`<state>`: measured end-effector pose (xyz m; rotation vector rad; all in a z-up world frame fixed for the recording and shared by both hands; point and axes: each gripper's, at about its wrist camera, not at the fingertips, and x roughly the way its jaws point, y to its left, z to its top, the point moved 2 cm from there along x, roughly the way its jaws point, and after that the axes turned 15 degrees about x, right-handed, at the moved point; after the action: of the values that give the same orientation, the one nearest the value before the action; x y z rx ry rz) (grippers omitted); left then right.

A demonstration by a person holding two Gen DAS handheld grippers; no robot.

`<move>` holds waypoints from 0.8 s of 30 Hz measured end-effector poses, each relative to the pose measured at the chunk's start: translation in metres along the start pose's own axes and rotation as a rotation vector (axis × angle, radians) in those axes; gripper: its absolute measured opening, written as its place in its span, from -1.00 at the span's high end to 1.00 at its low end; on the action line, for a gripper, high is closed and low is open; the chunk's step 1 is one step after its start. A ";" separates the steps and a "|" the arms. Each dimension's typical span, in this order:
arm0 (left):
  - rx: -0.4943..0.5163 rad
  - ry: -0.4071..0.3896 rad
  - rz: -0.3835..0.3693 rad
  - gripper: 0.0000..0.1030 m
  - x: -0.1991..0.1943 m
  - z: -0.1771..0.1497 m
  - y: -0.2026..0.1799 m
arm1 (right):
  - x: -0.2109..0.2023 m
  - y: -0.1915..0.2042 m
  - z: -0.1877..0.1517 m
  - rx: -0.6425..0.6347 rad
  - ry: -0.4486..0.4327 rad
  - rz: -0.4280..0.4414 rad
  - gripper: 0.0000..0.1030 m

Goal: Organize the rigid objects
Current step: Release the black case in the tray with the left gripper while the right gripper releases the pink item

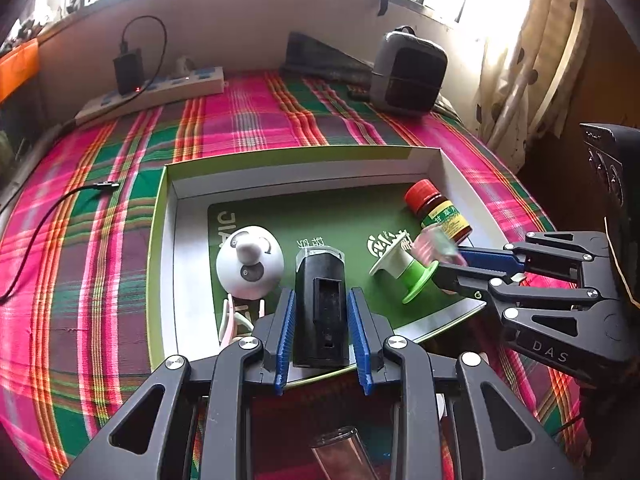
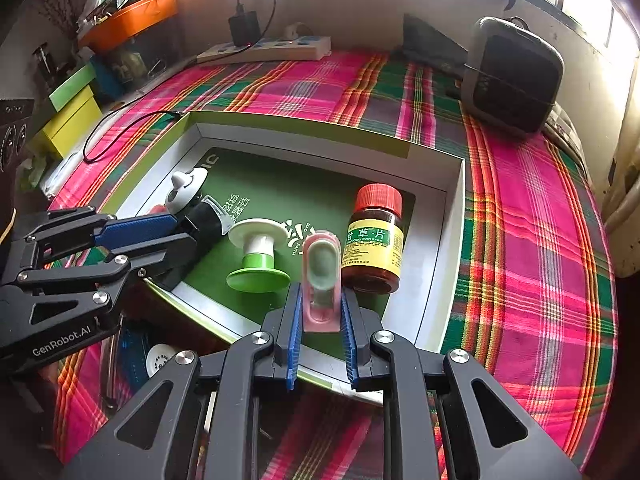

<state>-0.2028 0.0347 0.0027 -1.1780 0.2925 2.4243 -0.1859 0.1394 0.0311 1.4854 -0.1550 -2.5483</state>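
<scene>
A shallow white-walled box [image 2: 436,216] with a green floor sits on the plaid cloth [image 2: 532,216]. Inside it, at its right wall, stands a brown bottle [image 2: 374,240] with a red cap and yellow label; left of that lies a green-and-white spool [image 2: 258,256], farther left a white round toy [image 1: 250,262]. The left gripper [image 1: 322,320] clamps a black rectangular block [image 1: 320,308] at the box's near edge; the right gripper [image 2: 320,316], nearly closed, pinches a pink oval-windowed case [image 2: 322,280] just beside the bottle.

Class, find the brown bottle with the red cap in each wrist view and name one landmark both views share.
Left wrist view: brown bottle lies right of centre, near the tray's far right corner.
Right wrist view: bottle stands just right of centre, beside the pink item in the fingers.
Shared landmark: green-and-white spool.
</scene>
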 end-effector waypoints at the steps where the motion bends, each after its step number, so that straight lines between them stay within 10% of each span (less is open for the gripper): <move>1: 0.002 -0.002 -0.001 0.50 -0.001 0.000 0.000 | 0.000 0.000 0.000 0.004 0.002 0.006 0.64; 24: 0.009 -0.036 -0.003 0.43 -0.015 -0.002 -0.004 | -0.010 -0.002 -0.004 0.061 -0.041 0.024 0.48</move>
<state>-0.1908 0.0335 0.0129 -1.1294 0.2896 2.4358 -0.1775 0.1433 0.0369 1.4432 -0.2576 -2.5781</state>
